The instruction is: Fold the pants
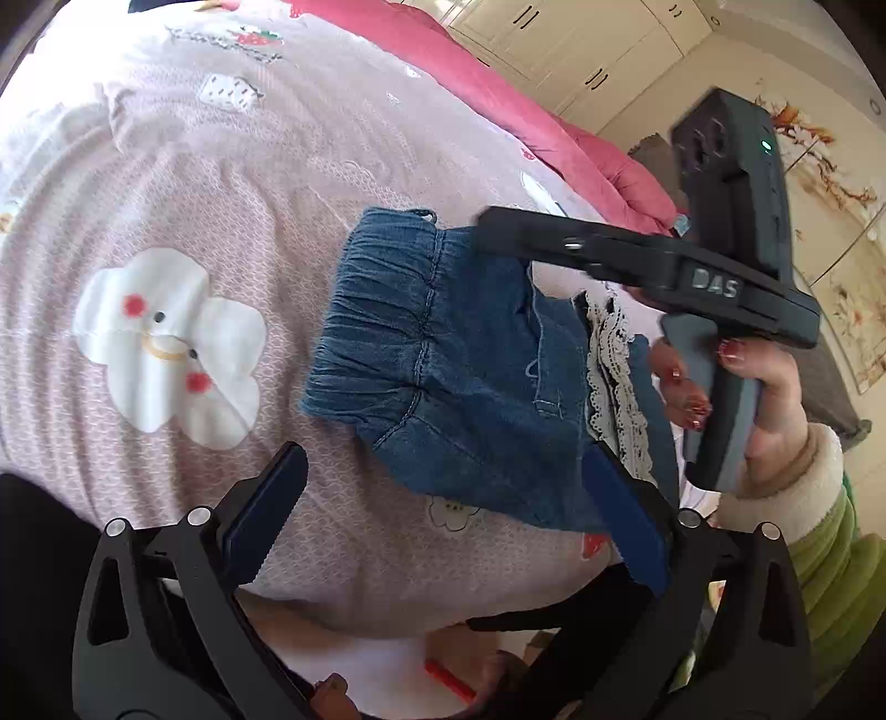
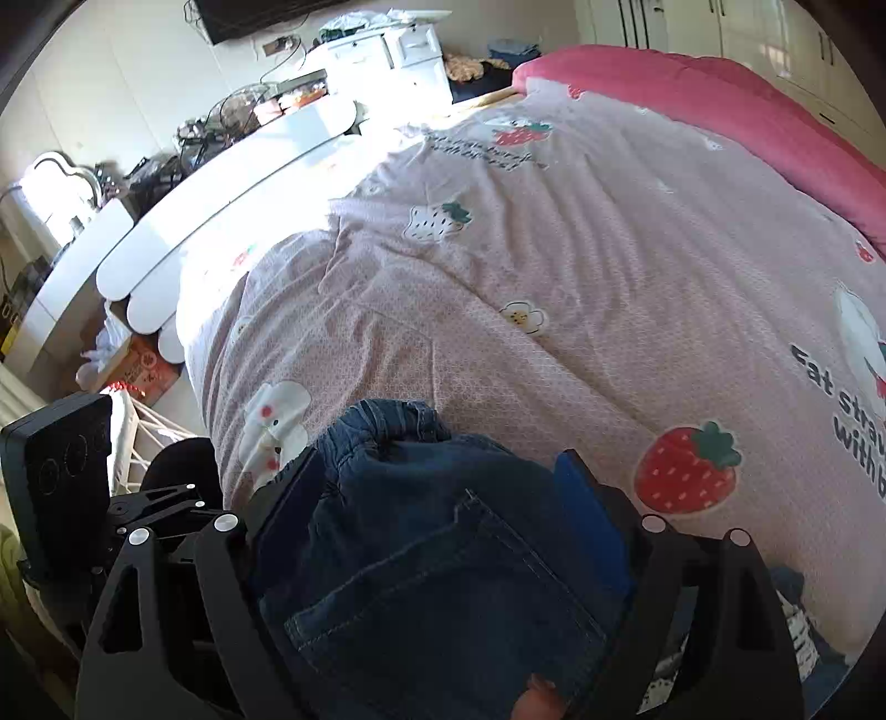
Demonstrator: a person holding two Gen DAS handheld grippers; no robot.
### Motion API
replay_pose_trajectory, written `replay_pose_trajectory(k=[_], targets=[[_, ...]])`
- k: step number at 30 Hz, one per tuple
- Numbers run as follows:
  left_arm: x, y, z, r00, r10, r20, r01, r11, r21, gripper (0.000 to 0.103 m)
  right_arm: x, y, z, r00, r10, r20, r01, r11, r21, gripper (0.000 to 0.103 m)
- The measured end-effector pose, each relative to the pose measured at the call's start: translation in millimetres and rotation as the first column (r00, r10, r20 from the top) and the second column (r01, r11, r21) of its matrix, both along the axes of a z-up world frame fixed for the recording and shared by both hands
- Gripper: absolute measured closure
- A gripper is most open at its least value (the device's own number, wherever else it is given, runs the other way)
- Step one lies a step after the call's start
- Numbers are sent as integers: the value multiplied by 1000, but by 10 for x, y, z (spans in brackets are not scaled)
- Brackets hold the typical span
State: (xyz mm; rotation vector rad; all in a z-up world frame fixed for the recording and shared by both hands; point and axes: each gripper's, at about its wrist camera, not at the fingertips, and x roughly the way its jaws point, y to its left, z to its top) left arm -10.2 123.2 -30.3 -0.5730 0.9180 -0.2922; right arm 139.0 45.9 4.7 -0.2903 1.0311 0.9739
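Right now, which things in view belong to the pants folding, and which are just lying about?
Job:
- jeans, folded on the bed
- left gripper, open
- right gripper, open over the jeans
- bedspread, the work surface

Lying about:
- pink duvet
- white drawers
- wardrobe
- cardboard box on the floor

The right gripper [image 1: 554, 243] body reads "DAS"; the pink bedspread [image 2: 554, 266] shows partly cut-off "Eat straw… with".
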Motion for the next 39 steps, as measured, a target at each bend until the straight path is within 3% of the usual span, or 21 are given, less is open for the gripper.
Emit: replay_pose_trajectory(k=[6,7,8,10,13,20,23,25,27,29,31,39], targets=[[103,-45,-98,1000,-6,5,6,999,-33,10,91,326,-252,992,94,-79,-100,992,-82,21],[111,-48,-111,1000,-4,7,4,999,-39,10,110,357,-303,991,96,-97,-105,990,-94,36],[112,-43,-124,1000,1,12,-1,999,-46,10,143,376,-384,984,96,-150,-110,990,-91,44],[120,-34,-160,1000,20,12,-19,998,-56,10,166,360,-433,983,79,-164,-94,992,-90,54],[122,-2,-181,999,29,17,-28,997,-78,10,145,255,-319,985,73,-156,-80,996,-42,62],[227,-82,-48,997,34,67,-29,997,-71,10,85,-151,187,983,93,-161,-67,985,160,64],[315,-137,33,995,14,102,0,992,-130,11,53,-283,319,982,105,-157,-71,975,209,64],[364,-188,89,993,2,115,15,989,-145,23,23,-363,404,986,101,-130,-71,972,222,64],[398,-263,166,993,3,122,9,995,-99,52,19,-475,484,991,87,-99,-61,969,238,64],[423,-363,236,991,-12,133,23,996,-82,63,45,-633,553,995,68,-79,-47,968,246,64],[465,-480,289,989,-43,139,53,996,-74,67,73,-784,580,997,44,-69,-26,969,244,64],[685,-1199,459,974,-167,154,169,986,-5,67,143,-1573,547,996,-74,-39,81,970,227,64]])
